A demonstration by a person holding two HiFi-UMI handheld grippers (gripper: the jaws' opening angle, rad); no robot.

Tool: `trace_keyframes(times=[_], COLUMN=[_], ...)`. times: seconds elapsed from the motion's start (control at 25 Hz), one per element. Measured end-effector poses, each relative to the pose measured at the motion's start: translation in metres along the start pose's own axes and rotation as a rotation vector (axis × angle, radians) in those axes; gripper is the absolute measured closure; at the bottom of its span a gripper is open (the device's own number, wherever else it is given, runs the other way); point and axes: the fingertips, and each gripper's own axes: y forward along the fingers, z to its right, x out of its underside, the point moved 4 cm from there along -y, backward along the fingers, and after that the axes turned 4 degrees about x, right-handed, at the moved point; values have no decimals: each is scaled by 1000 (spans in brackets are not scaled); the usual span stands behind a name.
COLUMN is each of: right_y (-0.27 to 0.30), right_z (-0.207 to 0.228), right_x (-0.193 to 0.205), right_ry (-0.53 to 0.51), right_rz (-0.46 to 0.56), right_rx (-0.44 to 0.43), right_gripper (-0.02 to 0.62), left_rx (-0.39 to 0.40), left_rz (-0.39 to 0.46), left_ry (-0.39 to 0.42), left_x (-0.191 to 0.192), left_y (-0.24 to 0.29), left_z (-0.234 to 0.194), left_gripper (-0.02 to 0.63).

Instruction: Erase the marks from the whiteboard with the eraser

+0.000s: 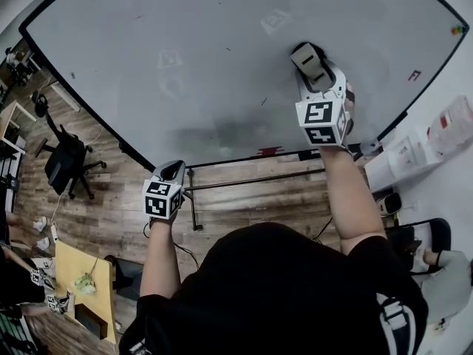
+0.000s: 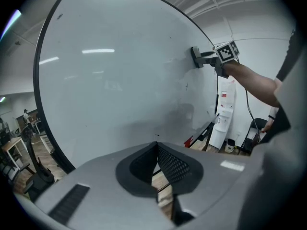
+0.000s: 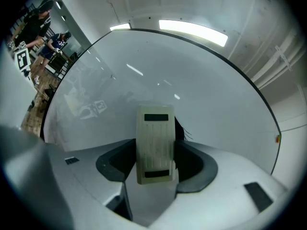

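The big whiteboard fills the head view. A cream eraser lies flat against its right part, and my right gripper is shut on it. In the right gripper view the eraser stands upright between the jaws of the right gripper, with a thin dark mark showing at its right edge. A short dark stroke and a faint grey smudge lie lower on the board. My left gripper hangs below the board's bottom edge. Seen in its own view, the left gripper is shut and empty.
The board's stand bar runs over the wooden floor under the bottom edge. A black office chair stands at the left, a wooden table at the lower left, and a white appliance by the board's right end.
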Motion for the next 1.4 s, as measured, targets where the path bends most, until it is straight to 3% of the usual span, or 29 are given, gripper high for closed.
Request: trace_keyframes(times=[0.48,1.4], right_y=[-4,-8], right_z=[-81,-217], right_x=[-22,-3], right_ry=[-48,-142], right_rz=[28,28], right_rx=[-89,-271], right_gripper=[357,356], left_rx=[0,7], left_rz=[-32,-42], left_ry=[-12,-18], left_x=[25,41], left_y=[-15,-21], left_z=[-22,-47], left_gripper=[594,595])
